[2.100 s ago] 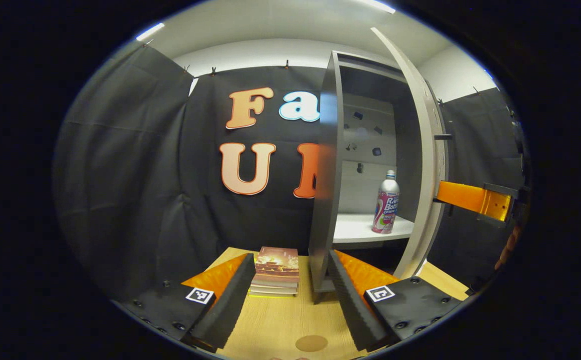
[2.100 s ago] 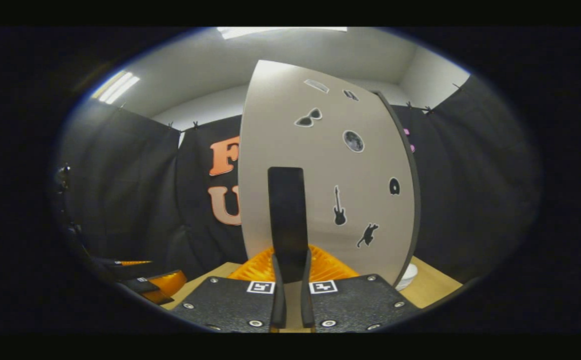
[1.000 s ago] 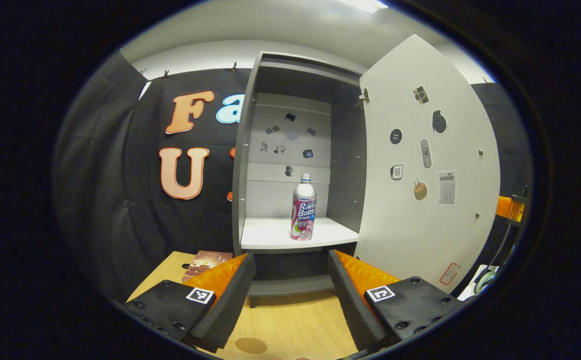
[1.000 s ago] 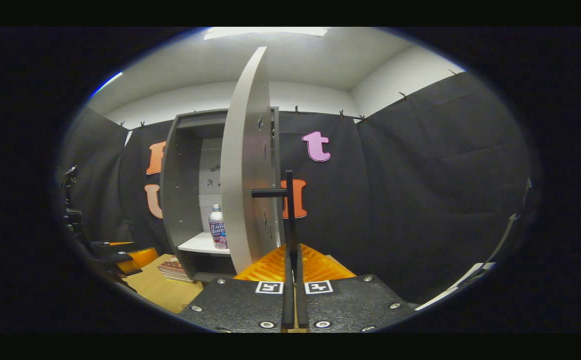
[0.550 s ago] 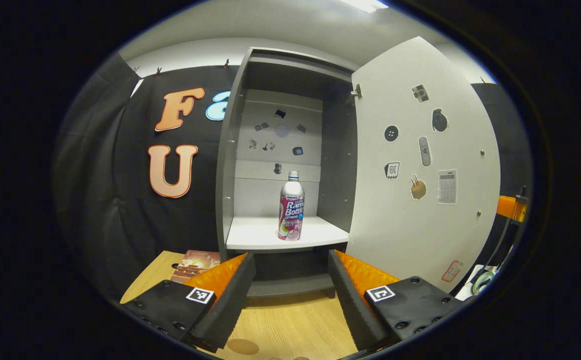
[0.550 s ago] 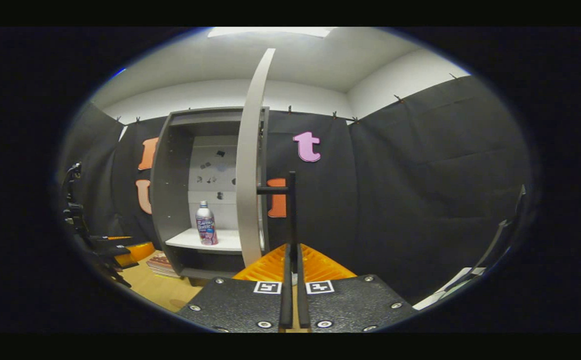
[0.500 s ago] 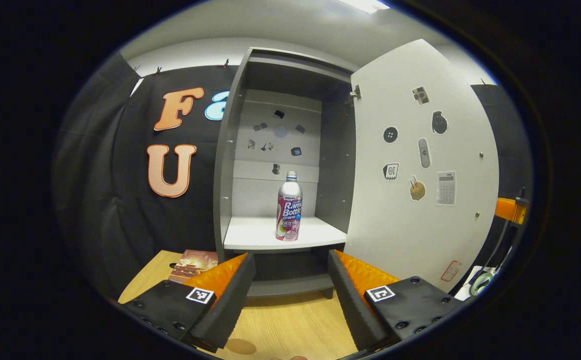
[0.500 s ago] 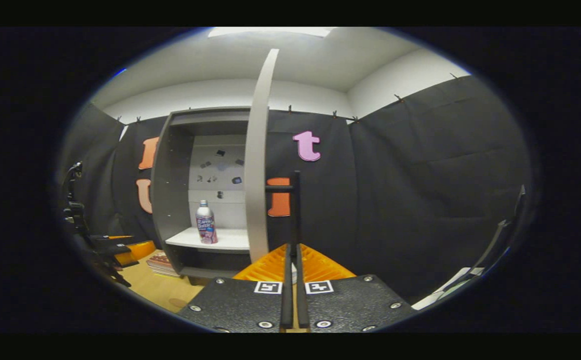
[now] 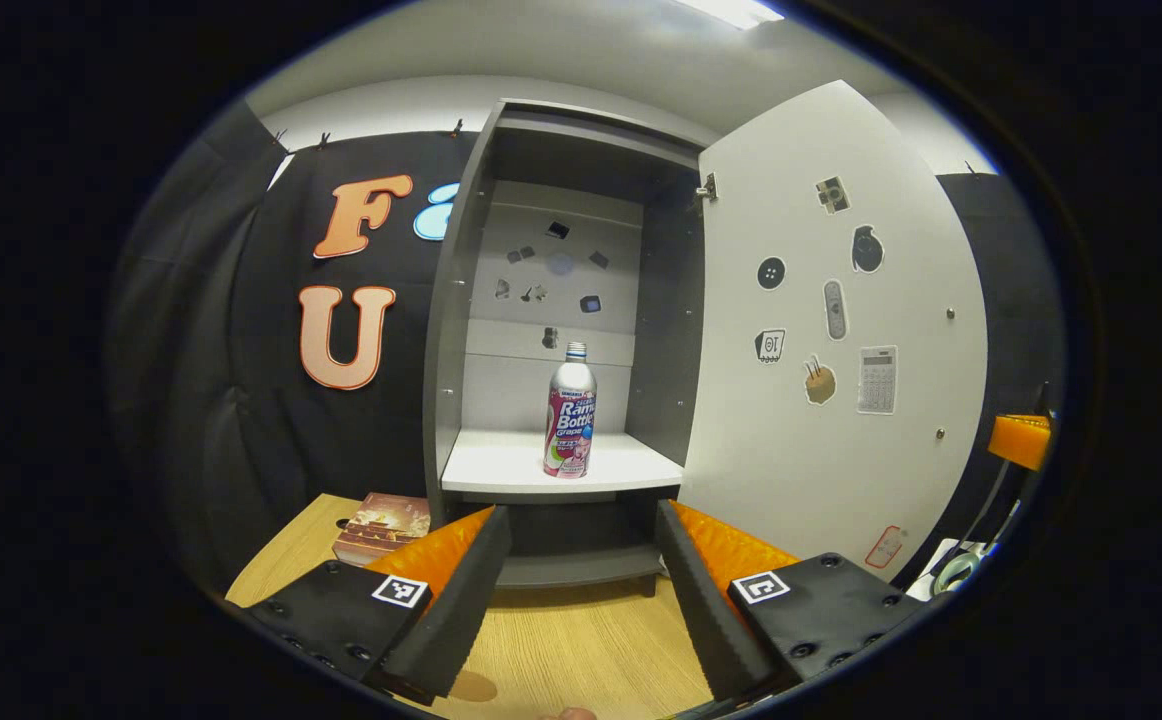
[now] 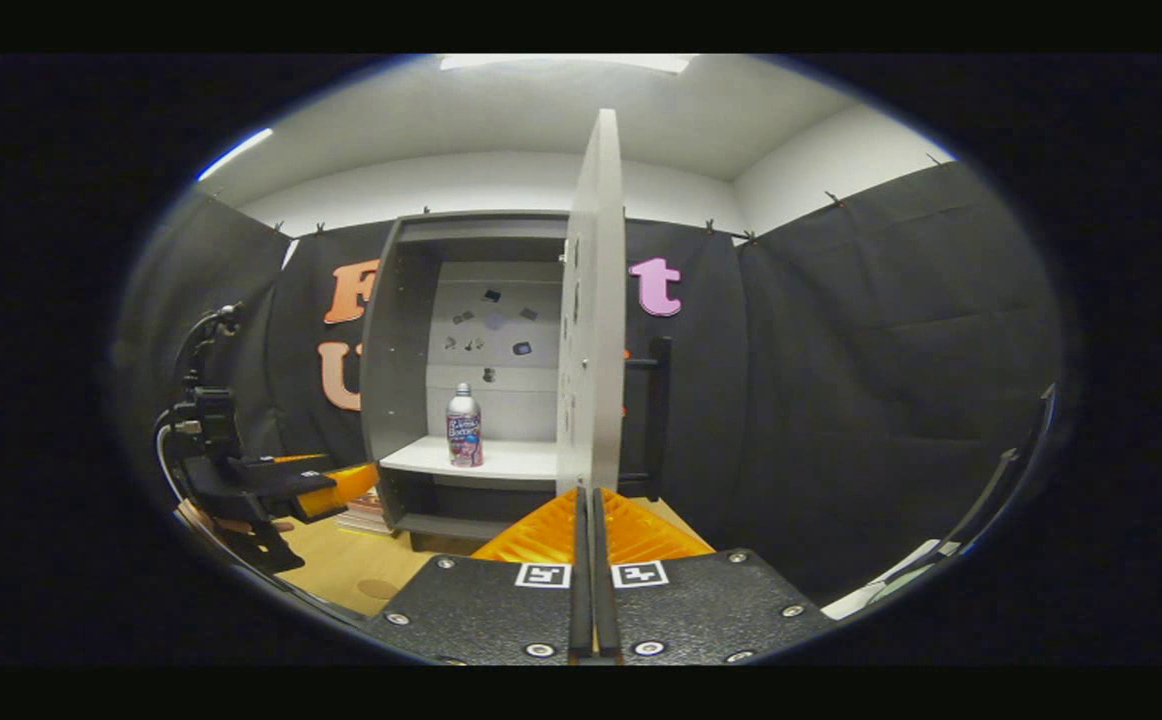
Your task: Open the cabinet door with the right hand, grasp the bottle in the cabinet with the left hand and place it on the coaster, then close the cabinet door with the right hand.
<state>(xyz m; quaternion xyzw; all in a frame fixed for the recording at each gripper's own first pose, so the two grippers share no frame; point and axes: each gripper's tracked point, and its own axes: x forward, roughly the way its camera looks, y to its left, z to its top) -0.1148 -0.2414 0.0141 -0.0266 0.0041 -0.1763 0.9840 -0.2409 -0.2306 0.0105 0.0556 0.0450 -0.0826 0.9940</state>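
Grey cabinet [image 9: 461, 330] standing on the wooden surface [image 9: 581, 650], wide open in front. White cabinet door [image 9: 841, 330] swung out to the side, with small stickers on its inside face. Seen edge-on in the right gripper view, with the black door handle [image 10: 657, 415] sticking out just behind it. Stack of books [image 9: 381, 515] lying on the surface, just beside the cabinet. Left gripper [image 9: 581, 560] low in front of the cabinet, fingers [image 9: 461, 590] spread wide apart, holding nothing. Right gripper [image 10: 589, 560] near the door's edge, fingers pressed flat together with nothing between them. Bottle [image 9: 570, 412] standing upright on the white shelf [image 9: 501, 468] inside the cabinet, well apart from both grippers. Round brown coaster [image 10: 378, 588] lying flat on the surface, in front of the cabinet.
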